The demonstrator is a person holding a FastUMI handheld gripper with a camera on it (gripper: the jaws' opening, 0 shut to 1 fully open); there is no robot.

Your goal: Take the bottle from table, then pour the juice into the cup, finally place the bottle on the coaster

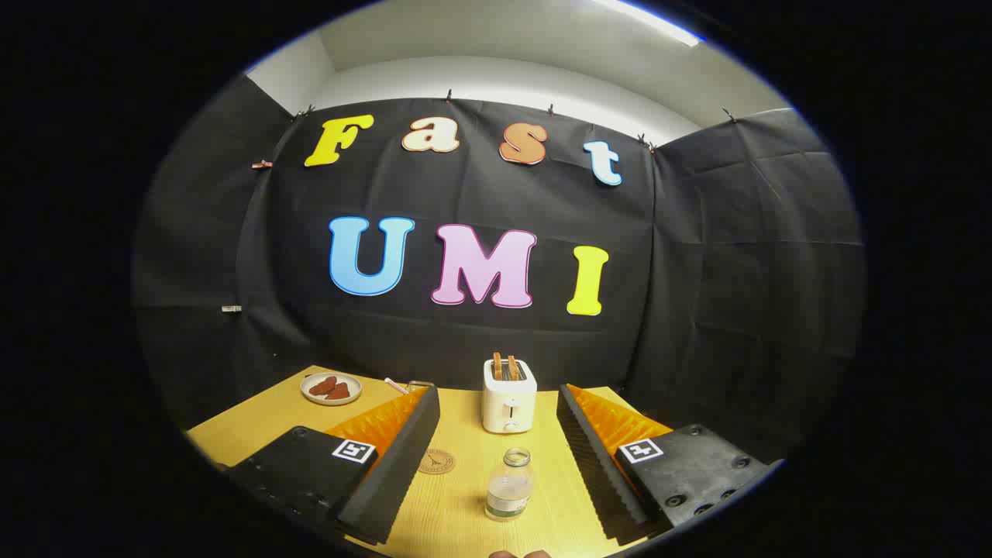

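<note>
A small clear bottle (509, 485) with no cap stands upright on the wooden table (256, 426), between my two fingers and closer to me than their tips. My gripper (496, 403) is open, its fingers wide apart on either side of the bottle and not touching it. A round brown coaster (436, 461) lies flat on the table just left of the bottle, beside the left finger. No cup can be made out.
A white toaster (509, 397) with two slices of toast stands beyond the bottle near the table's far edge. A plate (331, 388) with dark red pieces sits at the far left, with a small object (399, 385) beside it. Black cloth walls close the booth.
</note>
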